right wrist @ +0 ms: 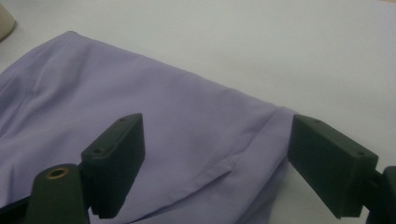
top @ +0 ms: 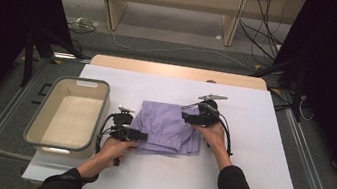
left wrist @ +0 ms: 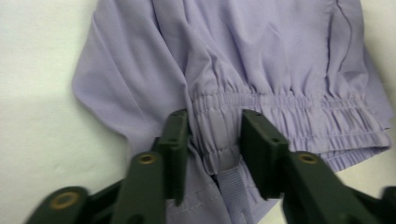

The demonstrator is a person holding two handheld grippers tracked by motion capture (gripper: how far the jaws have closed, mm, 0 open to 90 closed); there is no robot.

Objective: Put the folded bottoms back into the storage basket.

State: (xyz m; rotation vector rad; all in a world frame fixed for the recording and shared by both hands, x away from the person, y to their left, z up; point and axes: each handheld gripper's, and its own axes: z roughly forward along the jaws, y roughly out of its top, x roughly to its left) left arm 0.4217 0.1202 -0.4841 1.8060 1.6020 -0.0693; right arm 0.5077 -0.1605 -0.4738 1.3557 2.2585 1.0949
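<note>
Folded lilac fabric garment (top: 166, 127) lies mid white worktop (top: 258, 153). Left tongs (left wrist: 212, 135) clenched on its gathered elastic waistband (left wrist: 280, 114). Right tongs (right wrist: 215, 163) spread wide above the cloth, grasping nothing.

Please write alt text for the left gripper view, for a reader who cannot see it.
The left claw pinches a fold of a lilac garment's gathered elastic waistband between its two black jaws. The garment lies on a white table.

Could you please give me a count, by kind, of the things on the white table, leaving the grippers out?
Purple garment: 1
Beige bin with grey rim: 1
Total: 2
</note>
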